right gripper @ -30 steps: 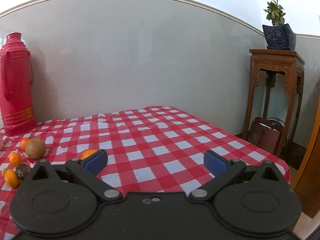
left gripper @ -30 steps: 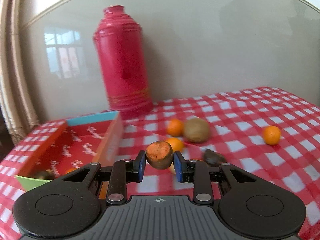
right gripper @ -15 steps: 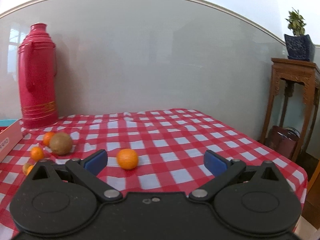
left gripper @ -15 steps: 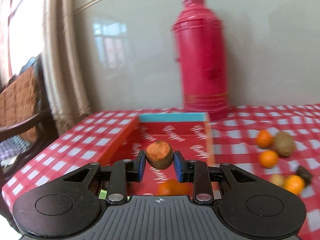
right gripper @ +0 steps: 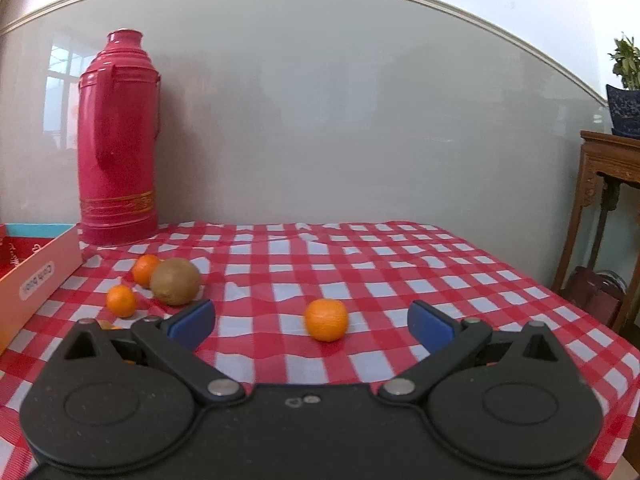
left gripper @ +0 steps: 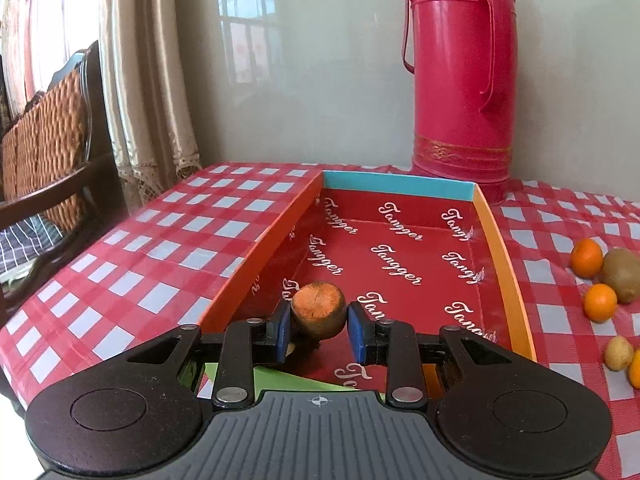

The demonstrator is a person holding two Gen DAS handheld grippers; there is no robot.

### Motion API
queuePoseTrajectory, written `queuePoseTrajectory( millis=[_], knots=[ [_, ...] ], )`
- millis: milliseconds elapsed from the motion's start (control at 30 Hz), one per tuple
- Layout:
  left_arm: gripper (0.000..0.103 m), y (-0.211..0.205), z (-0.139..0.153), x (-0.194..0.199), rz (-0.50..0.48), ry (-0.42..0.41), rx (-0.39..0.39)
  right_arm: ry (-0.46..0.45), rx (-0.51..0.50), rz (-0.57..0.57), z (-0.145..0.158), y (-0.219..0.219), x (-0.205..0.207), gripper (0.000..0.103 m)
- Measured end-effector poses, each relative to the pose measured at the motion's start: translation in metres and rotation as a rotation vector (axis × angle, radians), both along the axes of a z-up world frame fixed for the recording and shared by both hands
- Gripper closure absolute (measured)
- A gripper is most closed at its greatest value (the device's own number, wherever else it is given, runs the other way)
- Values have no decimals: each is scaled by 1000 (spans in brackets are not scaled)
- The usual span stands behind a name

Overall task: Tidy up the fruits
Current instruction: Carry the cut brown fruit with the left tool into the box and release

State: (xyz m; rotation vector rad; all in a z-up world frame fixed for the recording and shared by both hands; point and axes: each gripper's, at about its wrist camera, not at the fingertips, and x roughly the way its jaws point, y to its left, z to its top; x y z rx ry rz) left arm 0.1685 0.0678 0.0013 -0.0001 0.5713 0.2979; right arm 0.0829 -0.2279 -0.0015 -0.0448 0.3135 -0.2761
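Note:
My left gripper (left gripper: pixel 319 324) is shut on a small brown fruit with an orange cut end (left gripper: pixel 318 311), held over the near part of the red cardboard box (left gripper: pixel 500 248). Beyond the box's right wall lie two tangerines (left gripper: pixel 586 257), a kiwi (left gripper: pixel 622 274) and a small yellowish fruit (left gripper: pixel 618 353). My right gripper (right gripper: pixel 312 322) stands open above the checked tablecloth, with a lone tangerine (right gripper: pixel 326 319) on the cloth just beyond the gap between its fingers. To its left sit a kiwi (right gripper: pixel 175 281) and two tangerines (right gripper: pixel 121 300).
A tall red thermos (left gripper: pixel 460 76) (right gripper: pixel 118 140) stands against the wall behind the box. A wicker chair (left gripper: pixel 44 148) and a curtain are off the table's left edge. A wooden stand (right gripper: pixel 608 216) with a potted plant is past the table's right edge.
My left gripper swung left with the brown fruit, from above the loose fruits to over the box. My right gripper turned left, bringing the lone tangerine between its fingers in view.

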Motion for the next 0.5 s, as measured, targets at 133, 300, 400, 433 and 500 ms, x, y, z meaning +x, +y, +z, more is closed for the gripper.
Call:
queuePoseTrajectory(
  millis=[133,300,400,433,500],
  knots=[
    [72,1,0,0,-4,4,-14,3,-7,29,-2,10,5,6],
    [45,4,4,-4,1,1,-49,7,-9,50,-2,17,10,6],
    [35,4,8,-10,13,-31,-41,6,-5,53,-2,19,11,6],
    [35,3,9,-12,6,-35,-37,6,-4,55,-2,19,11,6],
    [34,4,11,-13,0,-36,-42,8,-8,55,-2,20,11,6]
  ],
)
